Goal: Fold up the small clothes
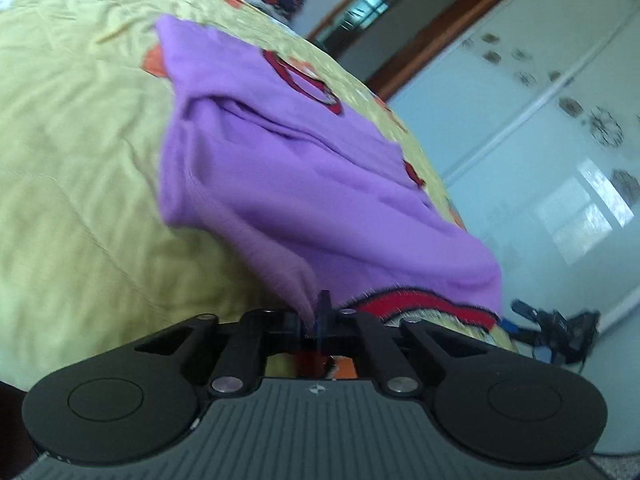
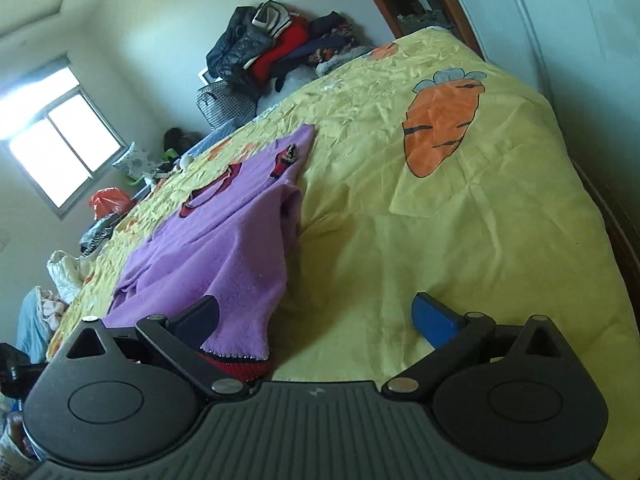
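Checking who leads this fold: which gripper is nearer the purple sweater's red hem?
Left. The left gripper is shut on the purple sweater right beside its red hem. The right gripper is open, the sweater's edge lying by one finger, ungripped.

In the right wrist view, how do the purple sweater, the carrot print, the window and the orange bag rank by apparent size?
1. purple sweater, though it lies nearest the camera
2. carrot print and window: look alike, unranked
3. orange bag

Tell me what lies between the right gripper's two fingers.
In the right wrist view, the right gripper stands open. Between its fingers lie the purple garment's lower corner with red trim, beside the left finger, and bare yellow bedspread.
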